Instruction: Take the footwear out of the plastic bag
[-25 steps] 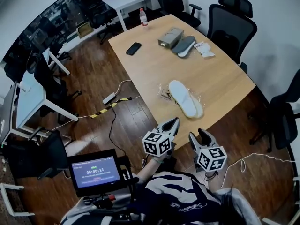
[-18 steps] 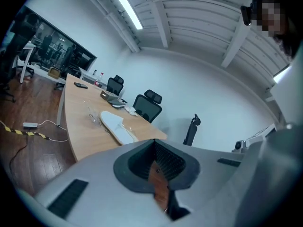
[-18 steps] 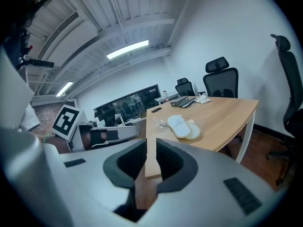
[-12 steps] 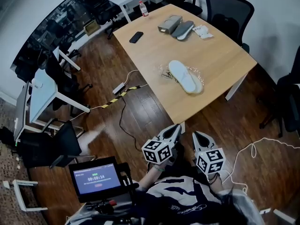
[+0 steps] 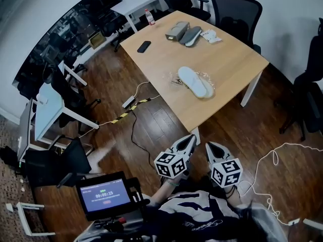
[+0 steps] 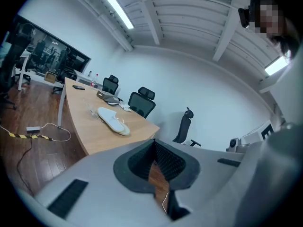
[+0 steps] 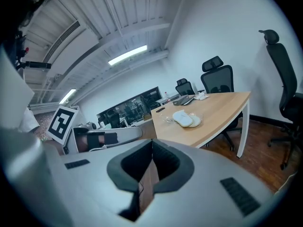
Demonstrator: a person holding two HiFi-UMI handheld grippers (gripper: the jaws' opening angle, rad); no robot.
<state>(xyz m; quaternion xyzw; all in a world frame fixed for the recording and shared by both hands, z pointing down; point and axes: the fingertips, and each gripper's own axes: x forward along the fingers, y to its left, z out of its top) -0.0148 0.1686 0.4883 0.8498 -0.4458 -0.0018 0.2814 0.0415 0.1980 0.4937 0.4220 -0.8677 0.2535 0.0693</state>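
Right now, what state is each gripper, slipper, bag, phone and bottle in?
Left gripper: shut, empty.
Right gripper: shut, empty.
White slippers: stacked flat, untouched.
Plastic bag: crumpled, touching the white slippers.
Grey slipper: lying flat.
Phone: lying flat.
Bottle: upright.

The person is wearing a dark top (image 5: 197, 217) streaked with white, with pale cursive lettering running across it. Just above the top, the left gripper (image 5: 190, 138) and right gripper (image 5: 208, 145) are showing smooth grey shells tapering to points, lined with dark ribbed pads. The left cube (image 5: 170, 164) and right cube (image 5: 225, 172), nearest the top, are displaying black-and-white square markers.
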